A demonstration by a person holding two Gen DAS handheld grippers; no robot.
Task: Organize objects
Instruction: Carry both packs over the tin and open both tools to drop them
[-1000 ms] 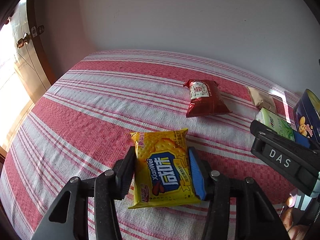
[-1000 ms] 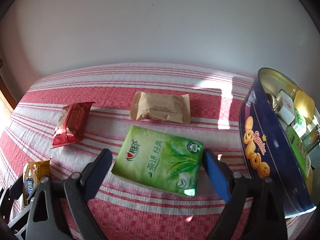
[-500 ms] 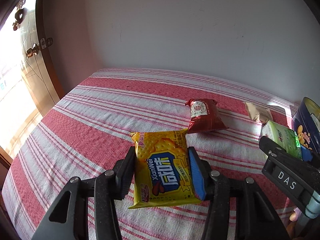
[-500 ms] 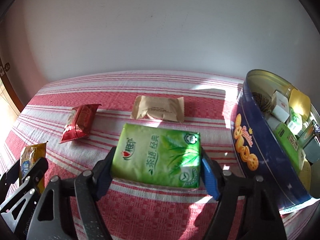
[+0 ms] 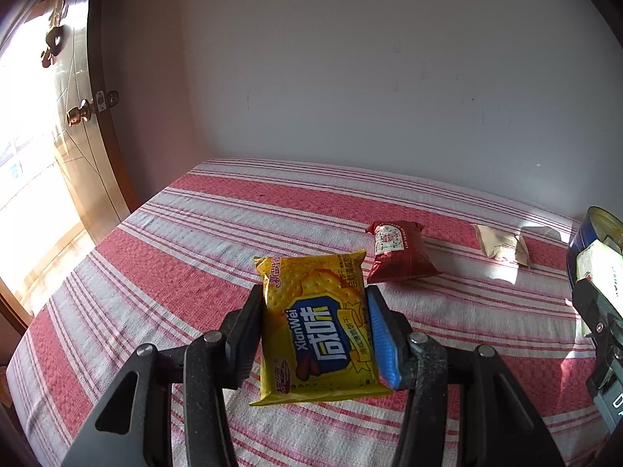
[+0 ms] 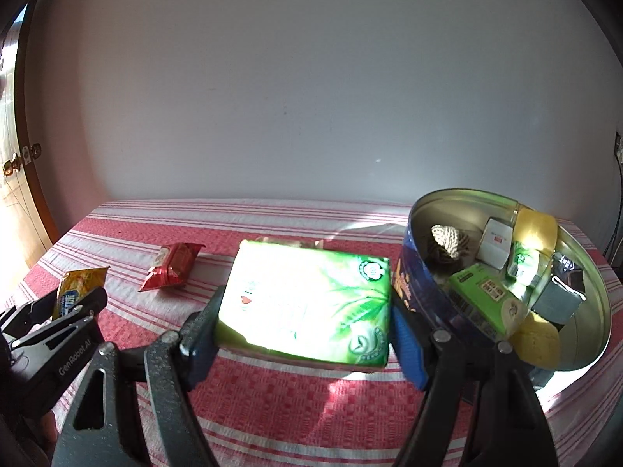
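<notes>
While several items already sit in the tin | your left hand-held gripper pinches the cracker pack | right hand-held gripper, just closed, clamps the tissue pack | red packet and beige packet remain on the bed.

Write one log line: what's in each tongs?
left tongs: yellow cracker pack | right tongs: green tissue pack | tin: beside right

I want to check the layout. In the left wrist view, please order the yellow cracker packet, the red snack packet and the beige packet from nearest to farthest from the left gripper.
1. Yellow cracker packet: between the fingers.
2. Red snack packet: just beyond, slightly right.
3. Beige packet: far right.
</notes>
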